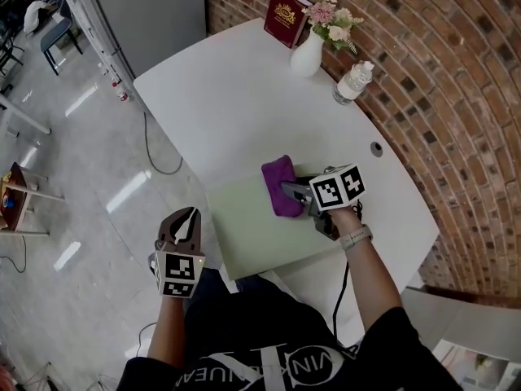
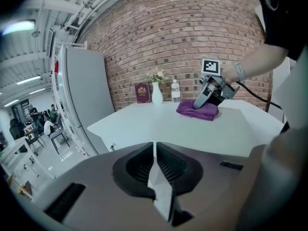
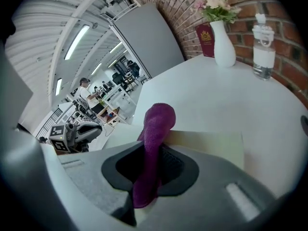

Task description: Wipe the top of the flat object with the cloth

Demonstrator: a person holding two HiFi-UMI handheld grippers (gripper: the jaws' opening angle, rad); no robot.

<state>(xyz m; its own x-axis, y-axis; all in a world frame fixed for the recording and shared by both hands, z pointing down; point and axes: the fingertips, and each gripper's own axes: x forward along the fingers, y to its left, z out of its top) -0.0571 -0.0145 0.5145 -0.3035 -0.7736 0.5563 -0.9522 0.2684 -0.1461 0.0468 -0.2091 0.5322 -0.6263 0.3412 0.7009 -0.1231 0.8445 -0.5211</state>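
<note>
table (image 1: pixel 228 96), purple cloth (image 1: pixel 279 184) in right gripper (image 1: pixel 291 192) fingers on board (image 1: pixel 252 236) (left gripper (image 1: pixel 190 215) fingers together)

One table (image 1: pixel 228 96) carries one flat board (image 1: pixel 252 230), one purple cloth (image 1: pixel 281 184), one book (image 1: pixel 285 15), one vase (image 1: pixel 307 57) (with flowers) and one bottle (image 1: pixel 352 84). Two grippers: the left gripper (image 1: pixel 189 214) and the right gripper (image 1: pixel 288 191).

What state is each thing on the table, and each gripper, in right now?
Board: lying flat at the table edge.
Cloth: bunched on the board.
Right gripper: shut on the cloth.
Left gripper: shut, off the table.
Bottle: upright, capped.
Vase: upright, holding flowers.
Book: closed, standing.
</note>
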